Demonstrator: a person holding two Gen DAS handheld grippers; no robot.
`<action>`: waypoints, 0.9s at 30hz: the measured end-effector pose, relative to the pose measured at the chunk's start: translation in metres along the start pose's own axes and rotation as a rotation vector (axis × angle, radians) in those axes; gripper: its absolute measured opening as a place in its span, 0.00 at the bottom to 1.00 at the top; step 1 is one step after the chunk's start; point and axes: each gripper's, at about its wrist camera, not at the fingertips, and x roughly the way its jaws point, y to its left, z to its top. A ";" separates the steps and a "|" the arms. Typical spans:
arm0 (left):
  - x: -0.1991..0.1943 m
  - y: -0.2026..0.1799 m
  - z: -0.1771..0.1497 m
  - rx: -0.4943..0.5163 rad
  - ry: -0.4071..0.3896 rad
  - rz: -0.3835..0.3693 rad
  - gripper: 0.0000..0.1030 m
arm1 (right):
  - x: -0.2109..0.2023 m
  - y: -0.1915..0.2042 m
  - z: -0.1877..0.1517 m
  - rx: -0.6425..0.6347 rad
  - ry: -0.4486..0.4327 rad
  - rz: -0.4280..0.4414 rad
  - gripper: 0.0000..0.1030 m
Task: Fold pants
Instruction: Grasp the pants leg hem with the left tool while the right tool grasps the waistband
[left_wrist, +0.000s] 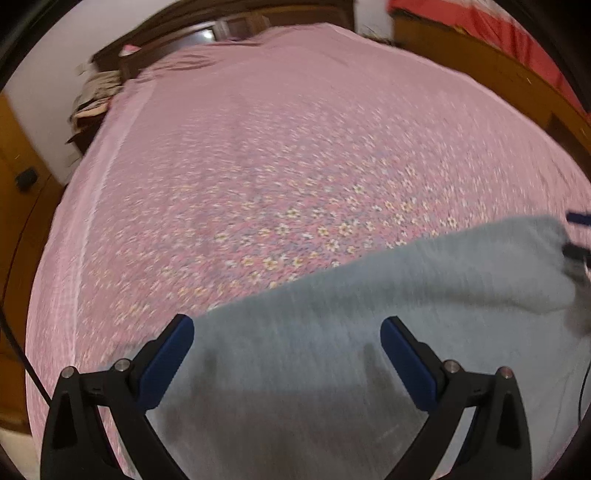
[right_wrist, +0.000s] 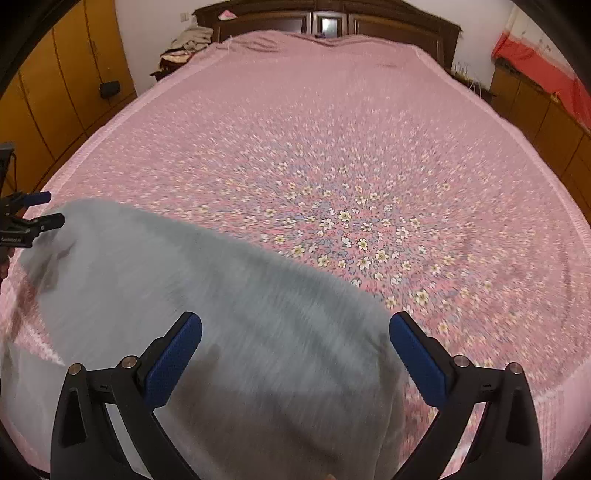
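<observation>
Grey pants (left_wrist: 332, 350) lie spread along the near edge of a bed with a pink flowered cover (left_wrist: 258, 166). My left gripper (left_wrist: 288, 332) is open, its blue-padded fingers wide apart above the grey cloth. In the right wrist view the pants (right_wrist: 221, 314) stretch from the near middle to the left. My right gripper (right_wrist: 295, 328) is open above them and holds nothing. The left gripper (right_wrist: 40, 210) shows at the far left by the end of the pants; the right gripper (left_wrist: 578, 232) shows at the far right edge of the left wrist view. Both views are motion-blurred.
The bed cover (right_wrist: 332, 147) runs to a dark wooden headboard (right_wrist: 332, 18). A pile of clothes (right_wrist: 188, 40) lies at the far left corner. Orange wooden cabinets (right_wrist: 62, 81) stand on the left, and a red cloth (right_wrist: 535, 62) lies over cabinets on the right.
</observation>
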 end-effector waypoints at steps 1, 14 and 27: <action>0.006 -0.001 0.002 0.018 0.013 -0.007 1.00 | 0.005 -0.003 0.003 0.002 0.009 -0.004 1.00; 0.068 0.010 -0.012 0.071 0.096 -0.097 1.00 | 0.065 -0.017 0.001 -0.018 0.172 0.003 1.00; 0.050 0.003 -0.025 0.036 0.084 -0.093 0.21 | 0.028 -0.005 0.017 -0.078 0.131 0.013 0.18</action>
